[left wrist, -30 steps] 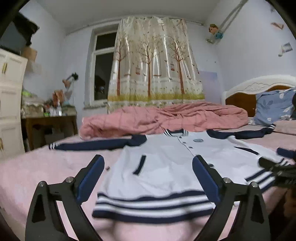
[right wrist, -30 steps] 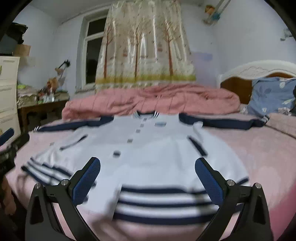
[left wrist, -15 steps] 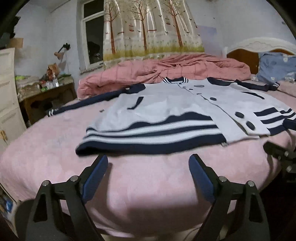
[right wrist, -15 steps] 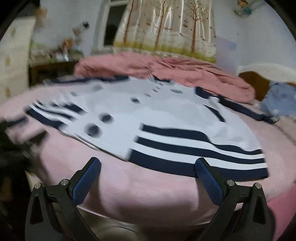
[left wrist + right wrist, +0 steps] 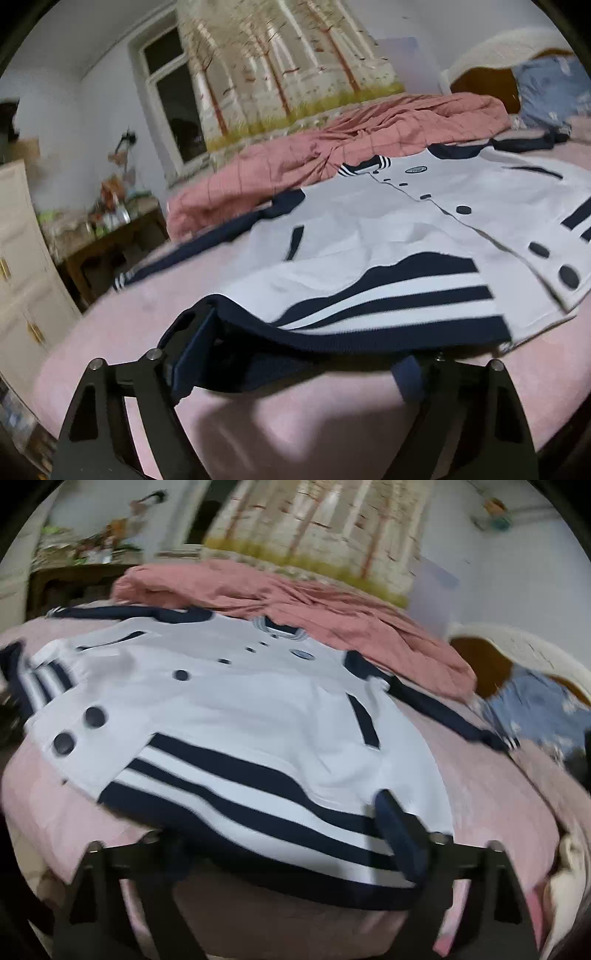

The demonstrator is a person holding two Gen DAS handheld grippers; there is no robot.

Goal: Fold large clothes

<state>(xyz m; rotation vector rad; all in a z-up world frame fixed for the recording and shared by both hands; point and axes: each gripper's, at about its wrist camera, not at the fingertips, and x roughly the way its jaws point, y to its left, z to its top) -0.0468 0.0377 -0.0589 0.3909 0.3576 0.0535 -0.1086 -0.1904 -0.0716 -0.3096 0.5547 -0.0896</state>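
Observation:
A white jacket [image 5: 369,229] with navy sleeves, buttons and a navy-striped hem lies spread flat, front up, on the pink bed [image 5: 258,424]. My left gripper [image 5: 301,362] is at the hem's left corner. The navy hem band runs between its fingers and rides slightly up over them. Its jaws are closing and still stand wide. In the right wrist view the jacket [image 5: 240,701] fills the middle. My right gripper [image 5: 288,845] is at the hem's right part, one finger [image 5: 399,834] resting on top of the stripes and the other under the cloth. Its jaws are closing too.
A crumpled pink quilt [image 5: 351,144] lies beyond the jacket's collar. A blue pillow [image 5: 550,92] leans on the headboard at the right. A white dresser [image 5: 22,266] and a cluttered wooden table [image 5: 110,236] stand left of the bed. The bed's front edge drops off below both grippers.
Both grippers have dropped and come in to the jacket's hem, which now lies between their fingers. Both have rolled, so the views tilt. The jaws stand narrower than before.

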